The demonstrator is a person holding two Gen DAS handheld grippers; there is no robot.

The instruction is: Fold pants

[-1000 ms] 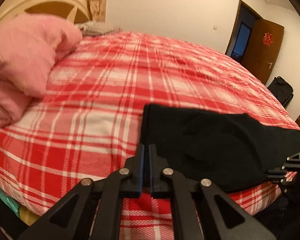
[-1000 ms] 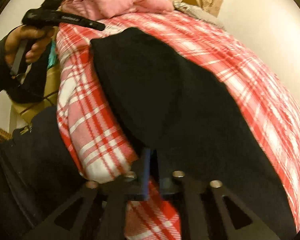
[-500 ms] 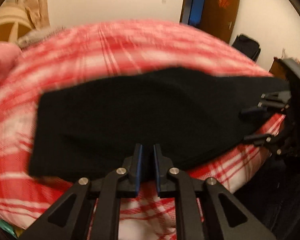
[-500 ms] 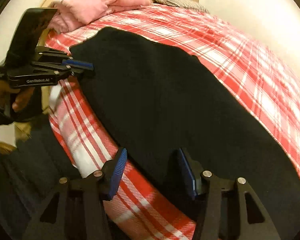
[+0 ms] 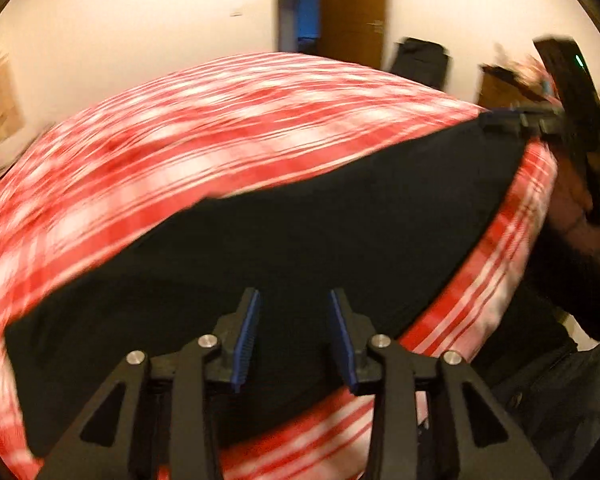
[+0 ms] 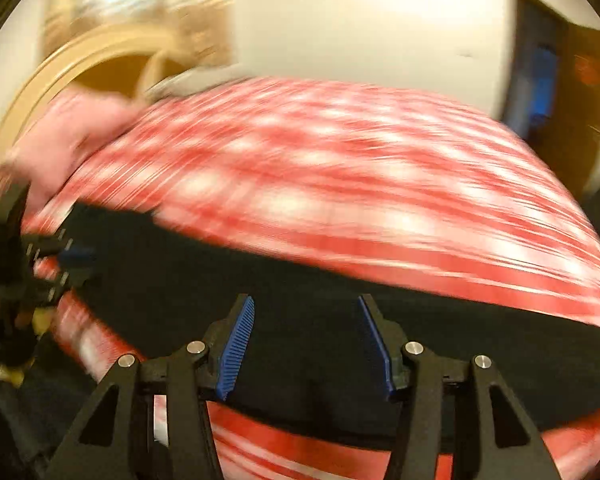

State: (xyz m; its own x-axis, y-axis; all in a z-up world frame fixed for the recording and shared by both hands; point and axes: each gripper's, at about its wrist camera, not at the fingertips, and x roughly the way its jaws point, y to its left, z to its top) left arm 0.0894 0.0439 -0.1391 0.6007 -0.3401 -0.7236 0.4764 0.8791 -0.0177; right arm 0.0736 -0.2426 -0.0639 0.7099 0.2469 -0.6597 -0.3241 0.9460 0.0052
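Observation:
Black pants point(image 5: 300, 240) lie flat along the near edge of the red-and-white plaid bed point(image 5: 220, 140). My left gripper point(image 5: 294, 340) hovers open over the pants' near edge, nothing between its blue pads point(image 5: 244, 340). In the right wrist view the same pants point(image 6: 300, 288) stretch across the bed edge, and my right gripper point(image 6: 305, 348) is open above them, holding nothing. Each view shows the other tool at an end of the pants: the right gripper point(image 5: 496, 120) at upper right, the left gripper point(image 6: 76, 266) at far left. Both views are motion-blurred.
A pink quilt point(image 6: 72, 140) and a curved wooden headboard point(image 6: 80, 64) are at the bed's head. A brown door point(image 5: 352, 8) and a black bag point(image 5: 420, 60) stand by the far wall. A person's hand point(image 5: 580, 208) holds the right tool beside the bed.
The right gripper let go of the pants' edge and opened wide. The left gripper, shut before, has opened. Both cameras swung sideways over the pants, which now lie flat.

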